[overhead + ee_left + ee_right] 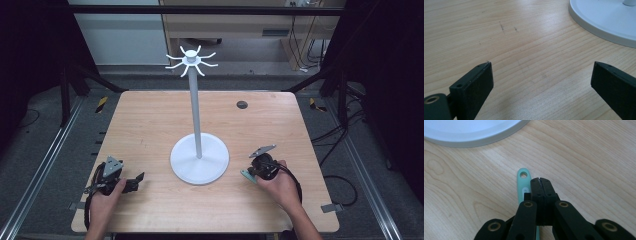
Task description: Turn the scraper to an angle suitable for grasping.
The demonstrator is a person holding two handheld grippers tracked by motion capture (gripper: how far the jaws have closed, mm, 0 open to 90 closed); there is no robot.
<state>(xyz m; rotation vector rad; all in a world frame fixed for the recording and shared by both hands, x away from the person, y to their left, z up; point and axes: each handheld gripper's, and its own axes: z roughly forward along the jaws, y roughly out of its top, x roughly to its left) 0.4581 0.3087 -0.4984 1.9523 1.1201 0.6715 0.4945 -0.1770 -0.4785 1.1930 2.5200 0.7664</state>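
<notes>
Teal handle [522,185], hanging hole at its tip, lies flat on the tabletop [150,125] just short of the white stand's base [199,159]; the right gripper [540,181] sits beside and partly over it, fingers pressed together, apparently not pinching it; pickup looks barely begun, so the next move calls for spreading and straddling the handle; left gripper [541,75] waits spread wide over bare wood; near edge close, open room all around the pole [195,110].
</notes>
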